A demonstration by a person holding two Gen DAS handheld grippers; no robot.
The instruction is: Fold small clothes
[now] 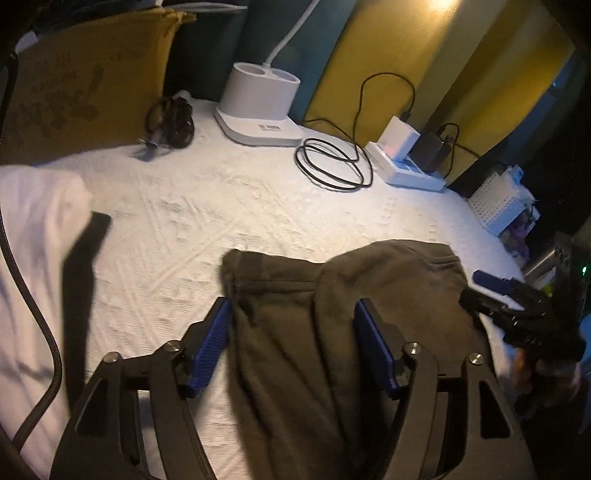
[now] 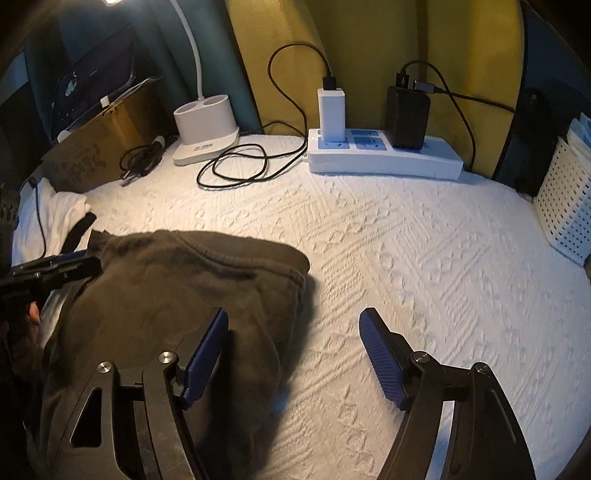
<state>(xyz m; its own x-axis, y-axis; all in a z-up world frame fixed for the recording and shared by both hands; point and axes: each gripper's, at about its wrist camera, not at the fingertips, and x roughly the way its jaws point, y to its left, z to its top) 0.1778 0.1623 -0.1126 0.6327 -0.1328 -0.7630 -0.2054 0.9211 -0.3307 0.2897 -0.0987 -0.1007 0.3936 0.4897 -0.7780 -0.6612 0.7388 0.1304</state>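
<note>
lit from a lamp head glowing at the top of both views, blowing out to glare there and on the yellow wall. falling brightest on the far middle of the white bedspread, dimming toward the near edge. casting soft shadows beside the dark garment. bending straight lines and blackening at the corners from fisheye distortion. smearing with motion blur in the left wrist view, staying sharper in the right wrist view.
</note>
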